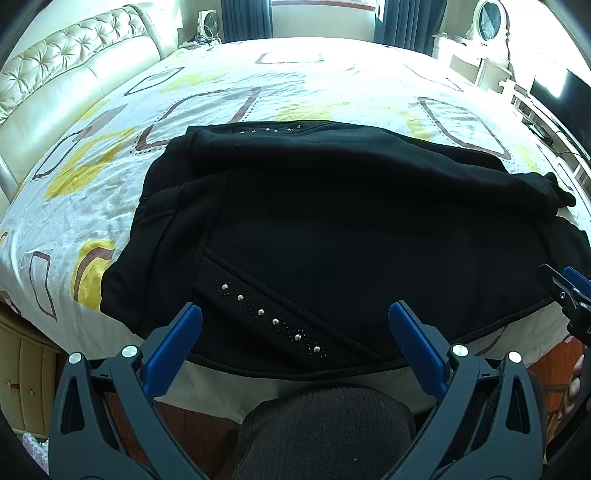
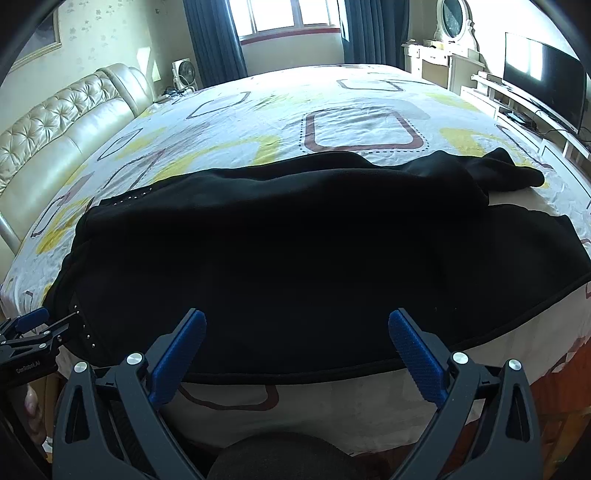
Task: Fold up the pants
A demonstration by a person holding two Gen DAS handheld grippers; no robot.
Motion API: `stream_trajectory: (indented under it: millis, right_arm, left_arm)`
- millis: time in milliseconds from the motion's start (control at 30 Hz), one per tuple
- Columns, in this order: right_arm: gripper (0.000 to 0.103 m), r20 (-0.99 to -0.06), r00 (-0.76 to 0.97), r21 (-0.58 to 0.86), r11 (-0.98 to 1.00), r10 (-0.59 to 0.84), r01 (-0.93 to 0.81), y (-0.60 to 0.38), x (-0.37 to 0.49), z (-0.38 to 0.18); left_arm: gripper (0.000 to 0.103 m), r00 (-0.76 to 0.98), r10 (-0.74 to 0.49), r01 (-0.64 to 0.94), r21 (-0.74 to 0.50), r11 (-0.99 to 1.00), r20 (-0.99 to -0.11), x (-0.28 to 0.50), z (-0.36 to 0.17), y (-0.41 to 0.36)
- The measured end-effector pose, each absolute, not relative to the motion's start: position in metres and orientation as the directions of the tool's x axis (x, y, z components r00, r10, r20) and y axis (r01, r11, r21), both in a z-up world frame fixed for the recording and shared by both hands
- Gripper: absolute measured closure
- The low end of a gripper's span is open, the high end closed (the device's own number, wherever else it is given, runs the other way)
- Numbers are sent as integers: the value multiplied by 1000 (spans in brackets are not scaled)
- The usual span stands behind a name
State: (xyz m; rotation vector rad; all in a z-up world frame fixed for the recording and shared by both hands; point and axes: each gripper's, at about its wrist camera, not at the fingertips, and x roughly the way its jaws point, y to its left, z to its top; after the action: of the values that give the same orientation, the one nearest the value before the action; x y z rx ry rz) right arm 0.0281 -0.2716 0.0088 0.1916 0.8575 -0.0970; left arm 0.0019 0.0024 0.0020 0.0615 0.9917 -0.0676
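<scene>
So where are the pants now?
The pants lie spread across the near edge of the bed, waistband toward the headboard, just ahead of both open grippers.

Strong daylight comes from the window [image 2: 288, 16] at the far side, between the dark curtains [image 2: 216, 37], and it burns out to plain white in both my views. The far part of the bedsheet [image 1: 332, 74] is washed out by glare. The black pants [image 2: 277, 258] are so dark that I see almost no folds. The TV [image 2: 543, 72] reflects a bright patch. The fisheye bends the bed edges, and the corners go black. My blue fingertips [image 1: 177, 343] look sharp.
</scene>
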Motion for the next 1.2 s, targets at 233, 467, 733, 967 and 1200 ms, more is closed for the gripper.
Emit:
stream_trajectory:
  millis: [233,467,733,967,1200]
  right_arm:
    - [4,-765,644,134,978,-3,163,-271,29,6]
    - [4,-765,644,131,978,-5,163,-271,29,6]
    - [4,-769,640,133,978,-2,163,-271,29,5]
    - [4,-770,638,134,977,-1,163,-270,29,5]
    - [4,-773,635,136,977,2,162,-269,29,5]
  left_arm:
    - [2,544,-30,82,18,996,-839,2,3,3]
    - [2,545,-27,82,22,996,-838,1,2,3]
    - [2,543,-29,81,19,997,-839,1,3,3]
    - [2,542,-27,80,19,997,-840,1,2,2]
    - [2,540,-28,78,17,997,-841,1,2,3]
